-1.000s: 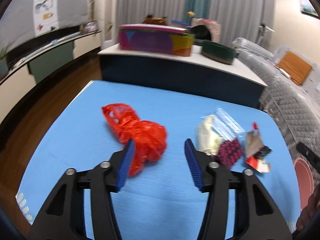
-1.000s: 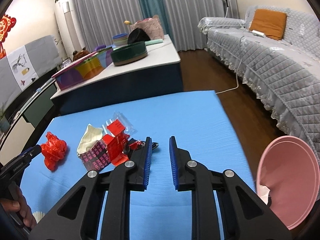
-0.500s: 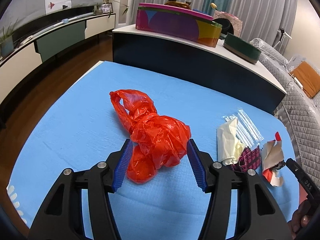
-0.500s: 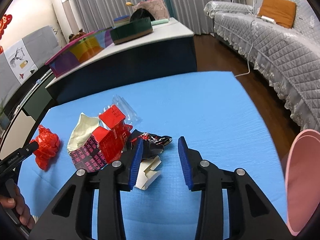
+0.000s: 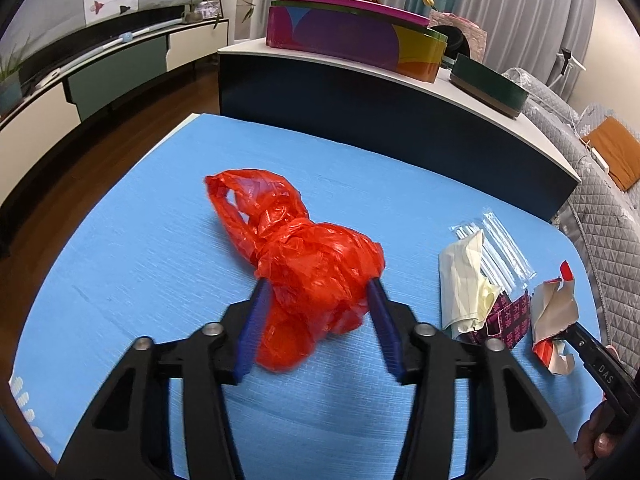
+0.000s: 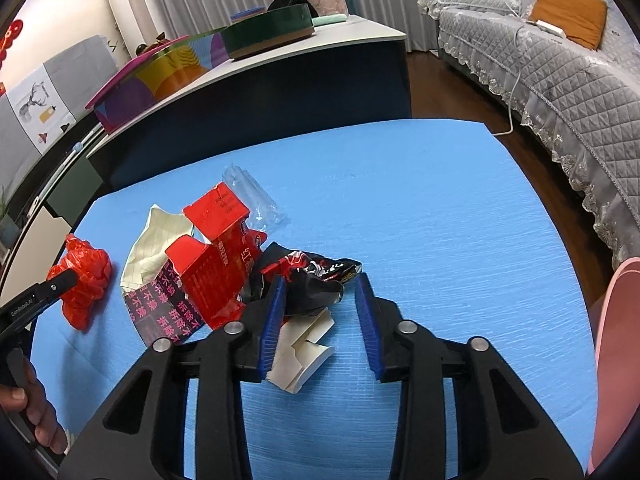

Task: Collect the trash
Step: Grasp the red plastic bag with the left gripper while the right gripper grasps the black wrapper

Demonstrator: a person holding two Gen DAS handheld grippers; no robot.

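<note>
left wrist: looks steeply down along its fingers, close over the blue table (image 5: 120,248) | right wrist: same downward tilt, close over the table's right part | shared: red plastic bag (image 5: 304,264), paper-and-wrapper pile (image 6: 224,264), dark counter (image 6: 280,92)

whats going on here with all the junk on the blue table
A person is clearing trash with tongs in each hand. The left tongs have just been closing around a crumpled red bag, and their pads now press its sides. The right tongs have just been closing too, with a black wrapper between them, but there is still a gap on the right side. A red carton and paper lie beside it on the table.
</note>
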